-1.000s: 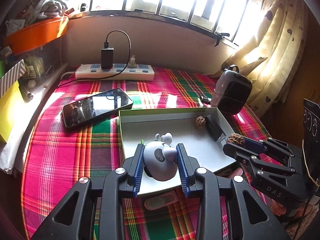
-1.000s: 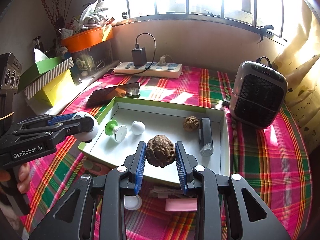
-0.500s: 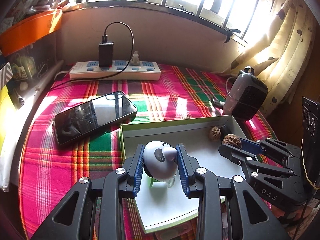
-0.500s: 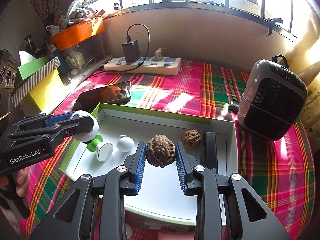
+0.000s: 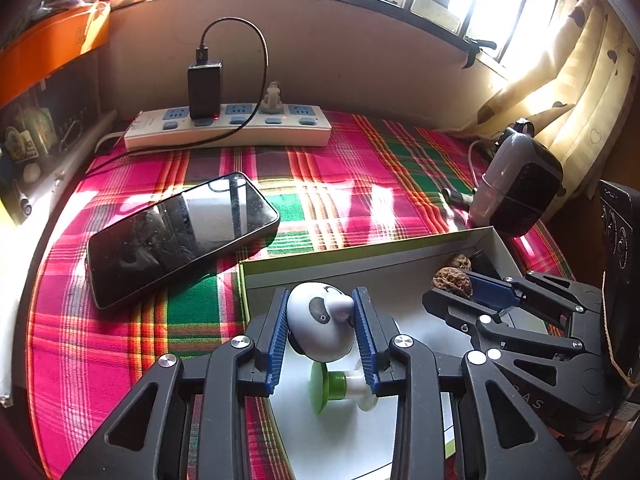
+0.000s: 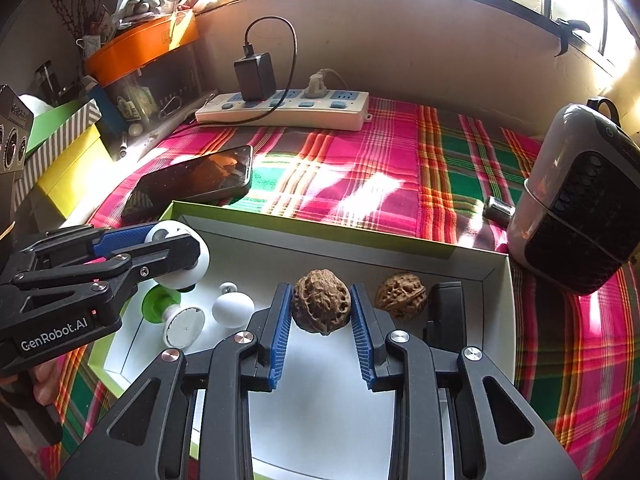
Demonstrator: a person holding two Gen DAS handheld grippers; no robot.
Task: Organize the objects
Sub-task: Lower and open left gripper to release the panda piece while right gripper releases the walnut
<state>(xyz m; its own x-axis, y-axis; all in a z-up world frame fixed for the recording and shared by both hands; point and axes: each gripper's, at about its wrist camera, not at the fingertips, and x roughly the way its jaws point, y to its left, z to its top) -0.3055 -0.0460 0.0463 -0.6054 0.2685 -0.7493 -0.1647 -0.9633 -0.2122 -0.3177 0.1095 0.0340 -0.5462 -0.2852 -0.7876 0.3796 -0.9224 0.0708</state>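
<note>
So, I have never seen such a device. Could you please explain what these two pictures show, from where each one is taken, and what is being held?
No robot here: a person holds a two-finger tool in each hand, and a wide-angle camera on each tool looks forward along its fingers. One picture comes from each tool.

In the left view, the left gripper is shut on a white toy head with dark patches. In the right view, the right gripper is shut on a walnut. Both hang over an open white box, which holds a second walnut, a white ball, a green and white piece and a dark object.

On the checked cloth lie a phone, a power strip and a small heater.
</note>
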